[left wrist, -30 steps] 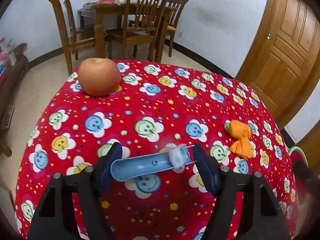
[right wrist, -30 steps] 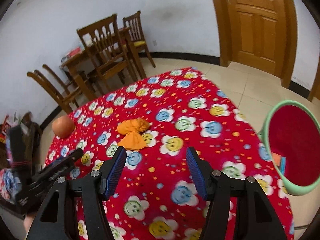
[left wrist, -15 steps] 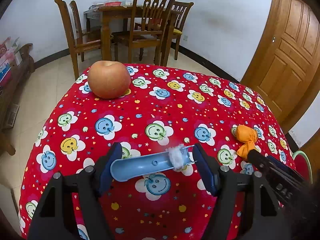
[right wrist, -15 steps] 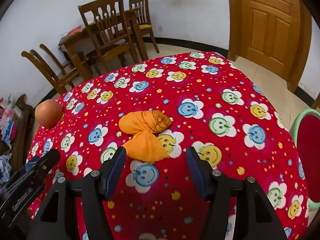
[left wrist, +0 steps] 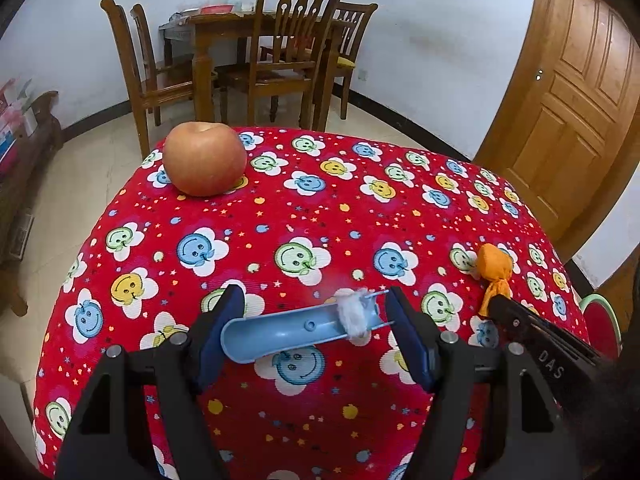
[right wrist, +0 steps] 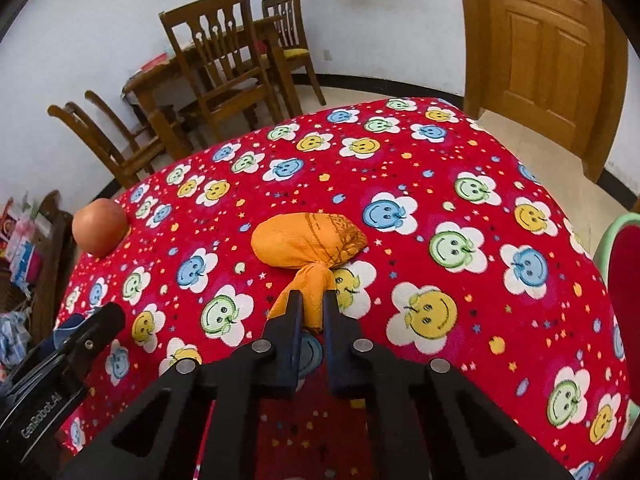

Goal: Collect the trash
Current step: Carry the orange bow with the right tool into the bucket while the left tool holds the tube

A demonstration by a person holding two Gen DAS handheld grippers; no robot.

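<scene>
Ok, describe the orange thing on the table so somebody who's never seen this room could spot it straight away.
Find the table under the red smiley-flower cloth. Near its middle lies an orange twisted wrapper, a puffy bundle narrowing to a tail, which the right gripper has pinched. Unlike the round apple at the far corner, it is crumpled, bright orange and bow-shaped.

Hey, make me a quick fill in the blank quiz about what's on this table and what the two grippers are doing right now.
1. The right gripper is shut on the twisted tail of the ____ wrapper.
2. The left gripper holds a light blue ____ carrying a white tuft.
3. Near the tablecloth's far left edge sits an ____.

Missing words: orange; scoop; apple
</scene>
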